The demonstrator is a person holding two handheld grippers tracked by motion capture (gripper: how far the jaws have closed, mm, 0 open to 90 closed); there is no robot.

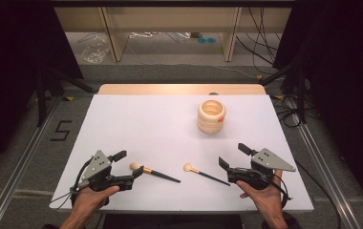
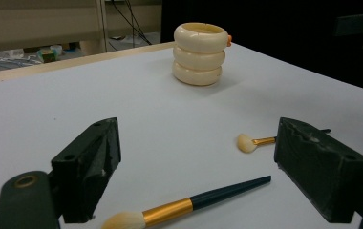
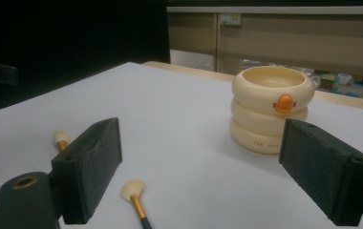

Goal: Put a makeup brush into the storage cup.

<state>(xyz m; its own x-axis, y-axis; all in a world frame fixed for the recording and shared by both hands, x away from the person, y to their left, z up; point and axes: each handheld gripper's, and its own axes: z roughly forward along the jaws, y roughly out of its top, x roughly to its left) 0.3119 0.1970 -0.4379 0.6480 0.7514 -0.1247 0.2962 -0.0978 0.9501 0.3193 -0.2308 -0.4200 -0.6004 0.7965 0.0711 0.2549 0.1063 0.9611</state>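
Observation:
Two makeup brushes lie on the white table (image 1: pixel 136 124). The left brush (image 1: pixel 155 173) has a cream head, a gold ferrule and a dark handle. Its head lies just ahead of my left gripper (image 1: pixel 128 166), which is open and touches nothing. In the left gripper view that brush (image 2: pixel 189 205) lies low between the wide black jaws of the left gripper (image 2: pixel 203 162). The right brush (image 1: pixel 208 176) lies left of my right gripper (image 1: pixel 233 156), also open and empty. A cream ringed holder (image 1: pixel 211 116) stands upright at the back right. The right gripper (image 3: pixel 208 164) faces the holder (image 3: pixel 270 109).
The holder (image 2: pixel 200 53) carries a small orange knob (image 3: pixel 283 102) on its top ring. A hand grips each tool at the table's near edge. A wooden strip (image 1: pixel 179 89) borders the far edge, with shelving and cables on the floor beyond. Metal rails run along both sides.

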